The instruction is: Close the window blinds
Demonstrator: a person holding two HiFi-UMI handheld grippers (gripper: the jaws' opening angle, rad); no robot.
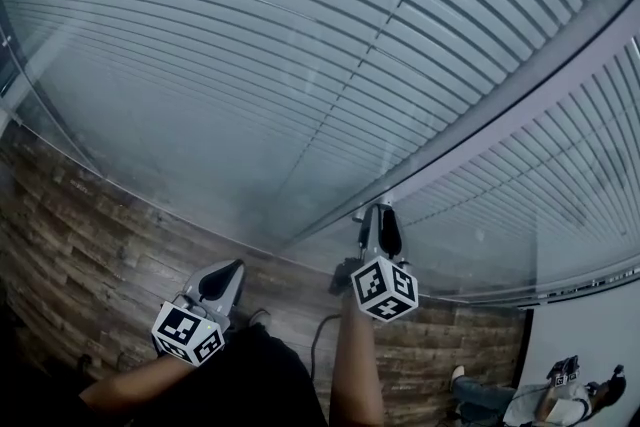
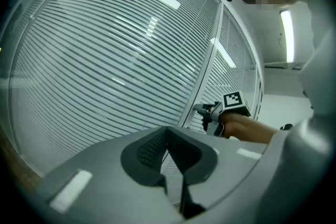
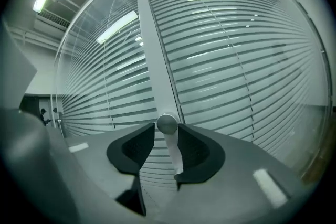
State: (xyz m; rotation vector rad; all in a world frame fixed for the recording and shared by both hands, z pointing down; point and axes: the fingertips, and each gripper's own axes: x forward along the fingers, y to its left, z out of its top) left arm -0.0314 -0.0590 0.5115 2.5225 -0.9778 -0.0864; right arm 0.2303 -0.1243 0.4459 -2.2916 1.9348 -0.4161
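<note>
Between two blinds, right tongs clamped on knob, indistinct from above; left tongs together, empty.

A wood-plank floor spreads beneath the left gripper and the right gripper. A dark cable lies on it between the two. Well off to the right gripper's right, a person is down on the floor beside a white panel. A ceiling light glows above and to the right of the left gripper.
</note>
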